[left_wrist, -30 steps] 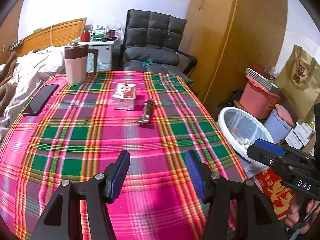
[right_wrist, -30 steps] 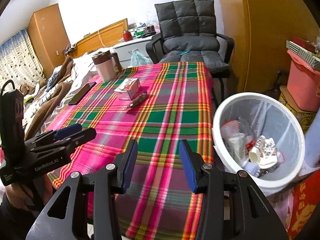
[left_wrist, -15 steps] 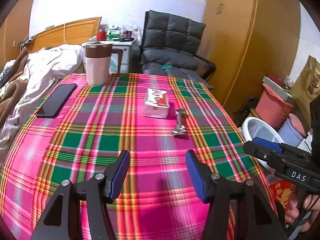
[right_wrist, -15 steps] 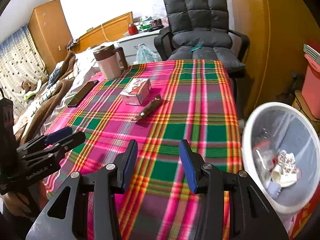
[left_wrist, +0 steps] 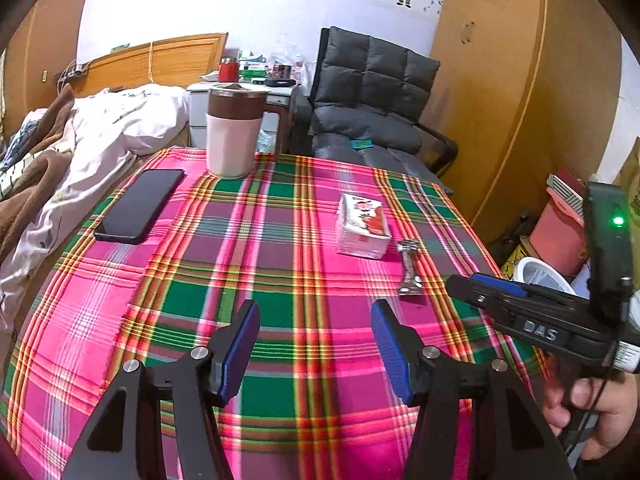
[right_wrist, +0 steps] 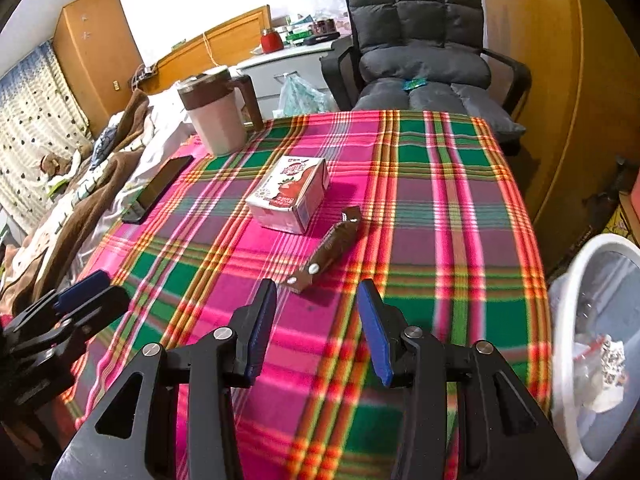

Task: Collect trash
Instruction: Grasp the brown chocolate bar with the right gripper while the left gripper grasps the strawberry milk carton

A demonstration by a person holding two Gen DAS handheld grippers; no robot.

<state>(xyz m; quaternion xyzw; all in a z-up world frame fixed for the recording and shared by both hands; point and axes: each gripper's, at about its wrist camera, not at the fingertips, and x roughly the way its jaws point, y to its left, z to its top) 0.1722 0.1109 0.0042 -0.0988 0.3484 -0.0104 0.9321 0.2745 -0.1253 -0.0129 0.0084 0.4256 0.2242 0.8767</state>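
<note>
Right gripper fingers spread, empty, low over plaid worktop. Brown wrapper lies just beyond the fingertips, slightly left of centre, not touching. Left gripper fingers also released, wrapper farther right. Strawberry carton just behind wrapper. White bin right, off worktop.

Phone (face down) beside jug

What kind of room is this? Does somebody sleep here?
Probably a bedroom that someone also eats in. There is a bed with rumpled covers, a tall wooden wardrobe, and a table with a bright checked cloth. A padded chair stands behind the table.
</note>
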